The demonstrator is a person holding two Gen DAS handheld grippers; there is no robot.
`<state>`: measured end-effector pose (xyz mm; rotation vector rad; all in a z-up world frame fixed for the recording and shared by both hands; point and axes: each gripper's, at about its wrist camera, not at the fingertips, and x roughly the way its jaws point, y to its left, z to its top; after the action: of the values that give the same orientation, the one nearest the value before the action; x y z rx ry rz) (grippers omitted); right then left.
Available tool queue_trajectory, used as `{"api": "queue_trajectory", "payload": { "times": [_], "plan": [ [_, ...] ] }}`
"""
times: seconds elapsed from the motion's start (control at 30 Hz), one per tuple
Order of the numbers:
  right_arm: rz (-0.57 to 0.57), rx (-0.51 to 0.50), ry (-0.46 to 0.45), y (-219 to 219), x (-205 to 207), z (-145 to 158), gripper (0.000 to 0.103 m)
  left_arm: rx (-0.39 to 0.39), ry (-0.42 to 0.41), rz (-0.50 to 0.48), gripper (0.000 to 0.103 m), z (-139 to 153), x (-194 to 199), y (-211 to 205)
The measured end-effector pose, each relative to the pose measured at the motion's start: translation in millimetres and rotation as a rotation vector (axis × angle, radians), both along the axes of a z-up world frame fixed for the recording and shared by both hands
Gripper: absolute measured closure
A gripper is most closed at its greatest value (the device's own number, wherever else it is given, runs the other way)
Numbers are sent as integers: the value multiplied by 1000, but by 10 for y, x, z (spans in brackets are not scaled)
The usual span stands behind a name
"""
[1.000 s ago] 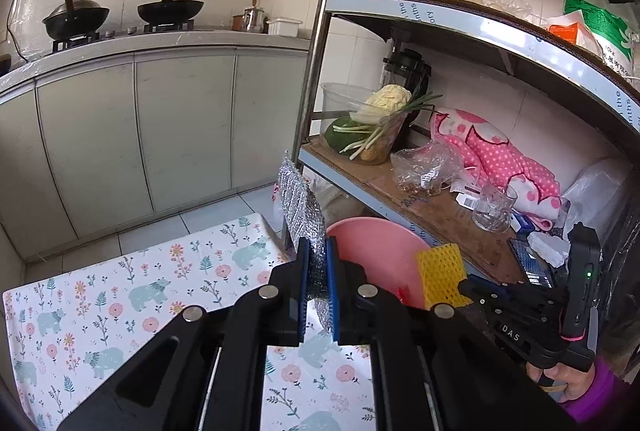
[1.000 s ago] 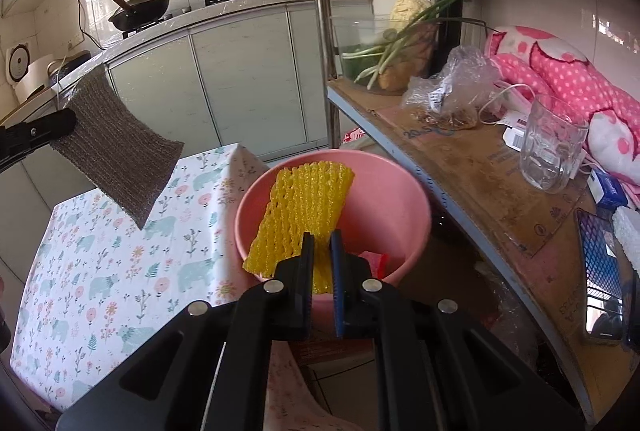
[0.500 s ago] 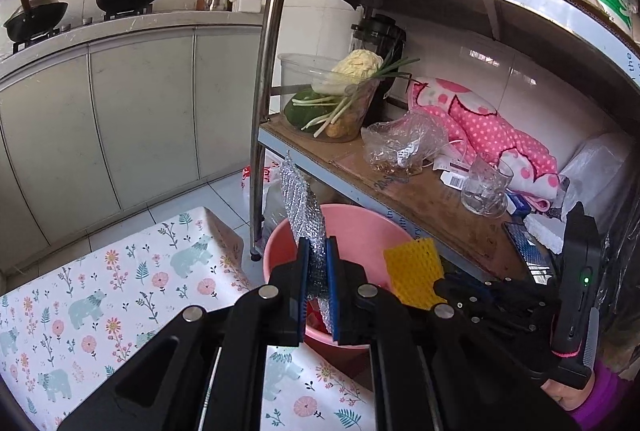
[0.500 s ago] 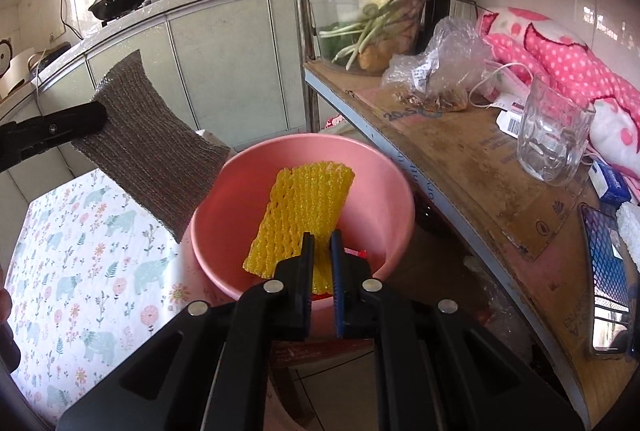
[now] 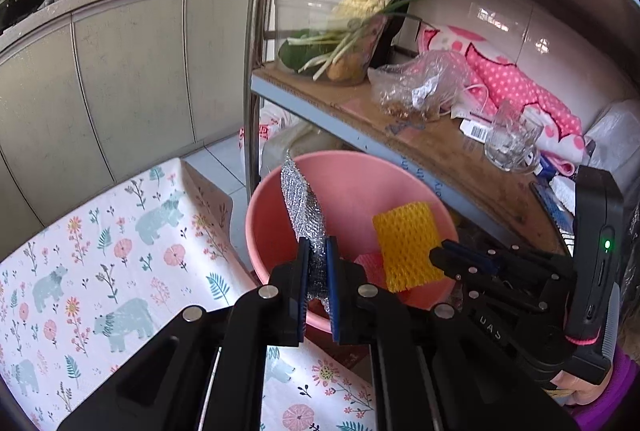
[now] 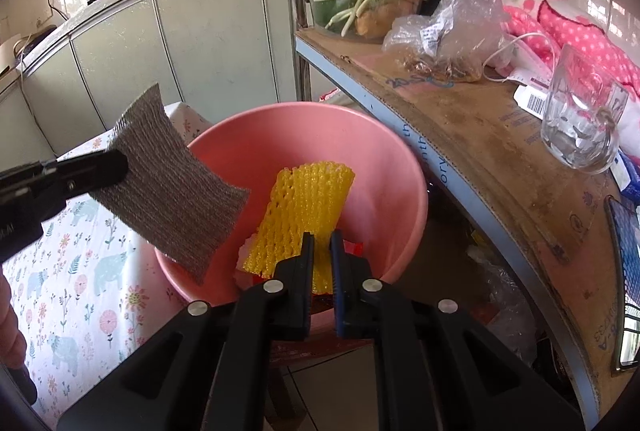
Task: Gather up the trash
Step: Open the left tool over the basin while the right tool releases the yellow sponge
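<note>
Over the pink bucket (image 6: 404,191), the left gripper (image 5: 318,263) pinches a limp silver scouring cloth (image 5: 302,209) and the right gripper (image 6: 322,251) a light yellow foam net (image 6: 304,207), both safely edge-held

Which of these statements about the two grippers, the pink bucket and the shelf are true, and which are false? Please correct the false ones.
1. The left gripper holds a silver scouring cloth. True.
2. The right gripper is open and holds nothing. False: it is shut on the yellow foam net.
3. Both items hang over the pink bucket. True.
4. The glass mug lies on the floral tablecloth. False: it stands on the shelf.
</note>
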<state>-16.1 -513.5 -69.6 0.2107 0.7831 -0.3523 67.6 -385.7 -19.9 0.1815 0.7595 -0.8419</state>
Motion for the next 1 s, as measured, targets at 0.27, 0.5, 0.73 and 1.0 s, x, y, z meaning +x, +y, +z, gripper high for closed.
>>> {"api": "queue_trajectory", "payload": {
  "times": [0.27,0.5,0.73,1.0],
  "plan": [
    [-17,1,23,-50,94,-109,94,36,30,1,95,-210,18,-85],
    [-30,1,37,-94,141,-123,94,50,43,12,92,-259,26,-119],
    [-36,-8,39,-115,151,-115,94,46,42,15,92,-253,22,-123],
    [-50,-3,46,-134,152,-109,92,30,59,12,87,-205,19,-110]
  ]
}}
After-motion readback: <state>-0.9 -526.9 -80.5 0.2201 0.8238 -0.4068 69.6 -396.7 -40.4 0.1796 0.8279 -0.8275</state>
